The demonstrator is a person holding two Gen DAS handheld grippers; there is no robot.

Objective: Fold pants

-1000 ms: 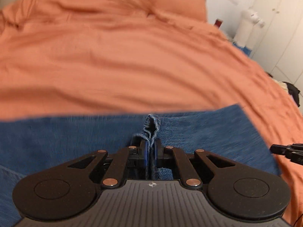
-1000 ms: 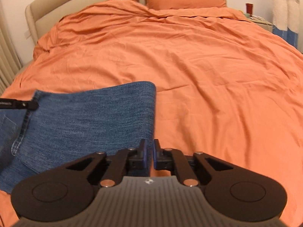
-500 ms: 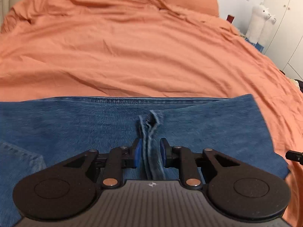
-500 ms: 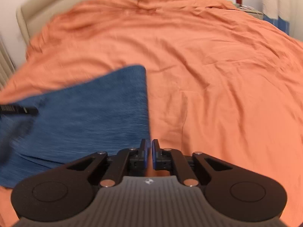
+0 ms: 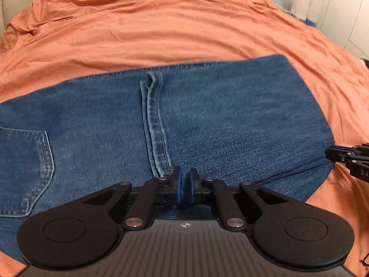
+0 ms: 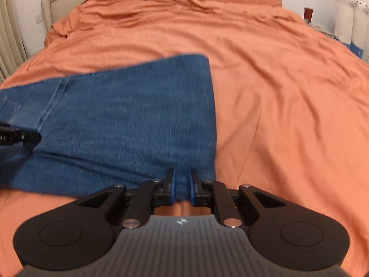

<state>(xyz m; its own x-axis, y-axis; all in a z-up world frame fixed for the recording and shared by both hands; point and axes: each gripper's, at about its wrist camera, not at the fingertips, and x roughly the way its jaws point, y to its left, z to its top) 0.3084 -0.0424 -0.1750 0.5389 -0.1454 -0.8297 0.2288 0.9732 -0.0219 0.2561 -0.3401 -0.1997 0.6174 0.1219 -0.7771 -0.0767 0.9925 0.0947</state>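
Denim pants [image 5: 207,120], blue and already doubled over, lie flat on an orange bedspread [image 5: 161,27], directly ahead of and beneath both tools. A thick stitched seam [image 5: 154,124] runs away from the left gripper [image 5: 183,185], starting just left of its tips. That gripper's blue pads are nearly together with nothing pinched between them. The right gripper [image 6: 181,185] sits over the near right corner of the folded pants; its jaws are opening, a narrow gap showing denim behind them, no cloth gripped.

Risks, as judgement: closing here could catch only the top layer, so the fold peels apart when lifted. A pinch that reaches too deep could drag the bedspread along. Uneven pulls from the two hands would skew the edges.
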